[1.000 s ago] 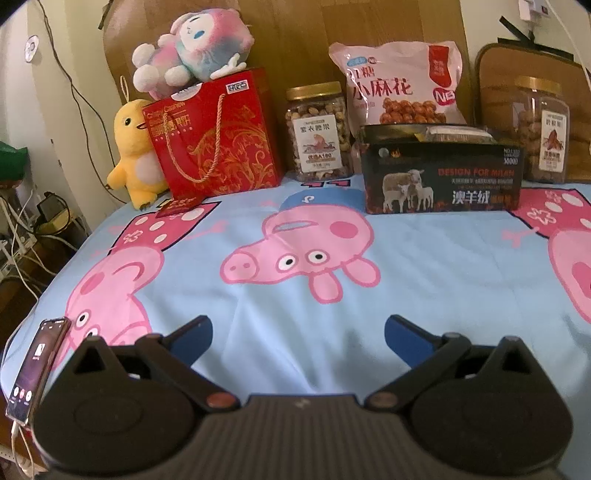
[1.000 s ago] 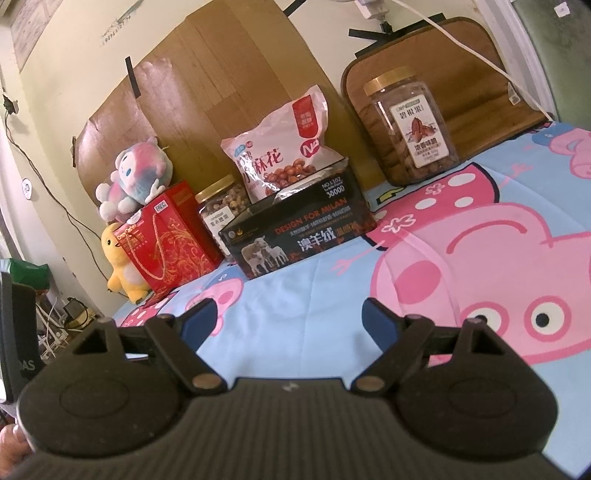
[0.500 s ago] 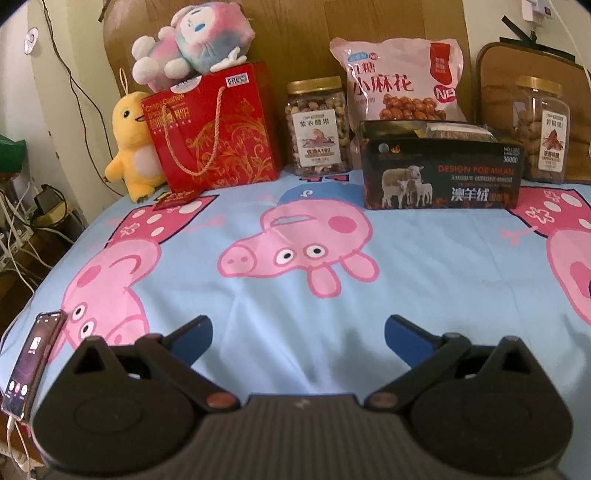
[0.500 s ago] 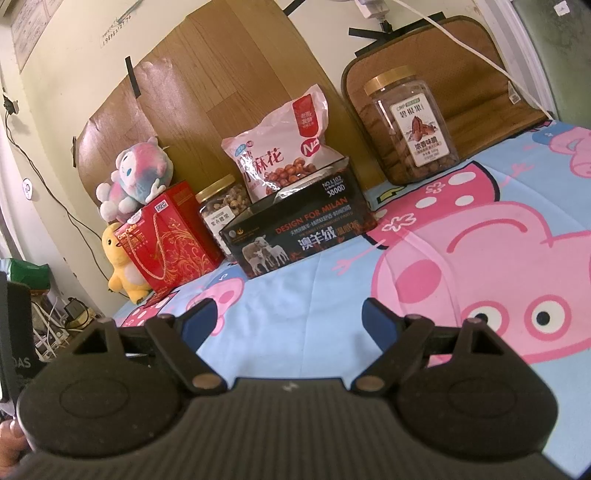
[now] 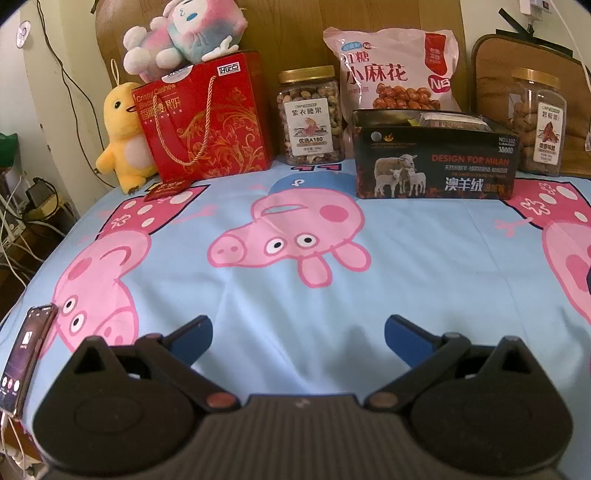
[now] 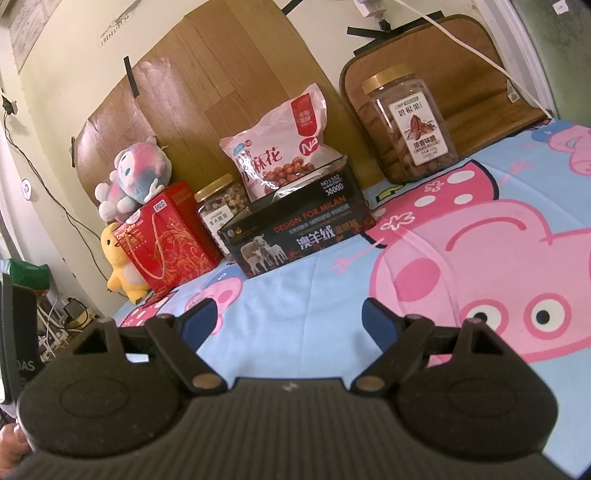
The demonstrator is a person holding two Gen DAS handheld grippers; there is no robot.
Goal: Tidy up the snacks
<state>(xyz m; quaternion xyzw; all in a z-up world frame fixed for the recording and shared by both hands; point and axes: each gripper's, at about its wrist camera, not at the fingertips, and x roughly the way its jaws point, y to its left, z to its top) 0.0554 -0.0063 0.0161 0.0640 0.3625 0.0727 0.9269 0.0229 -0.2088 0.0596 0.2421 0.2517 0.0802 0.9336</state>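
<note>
Along the far edge of the bed, against the wooden headboard, a row of snacks: red cardboard gift box with a gold cord handle (image 5: 207, 118) at far left, clear plastic jar of nuts with a gold lid (image 5: 310, 116) beside it, pink printed bag of fried dough twists (image 5: 397, 72) propped upright behind a black rectangular carton printed with sheep (image 5: 436, 158), and a second clear gold-lidded jar of pecans (image 5: 535, 122) at far right. Both hand-held grippers empty and spread wide: left hand-held gripper (image 5: 298, 332) and right hand-held gripper (image 6: 289, 314), blue pads well apart, hovering over bare blue cartoon-pig bedsheet (image 5: 424, 258) near the front.

Straight ahead and far from the left one, the nut jar and black carton; well apart, nothing within reach. From the right one, the same carton ahead and slightly left, the pecan jar (image 6: 408, 122) ahead to the right. Carton's long axis running left to right along the row, open at the top with packets showing inside, probably the collecting box. Pecan jar likely the right side's pick, nut jar the left's; both upright, rigid, smooth, so best grasped across the body.

Off to the side: yellow plush duck (image 5: 123, 136), pink-and-blue plush toy (image 5: 181, 33) atop the red box, smartphone (image 5: 26, 354) at the near left edge.
</note>
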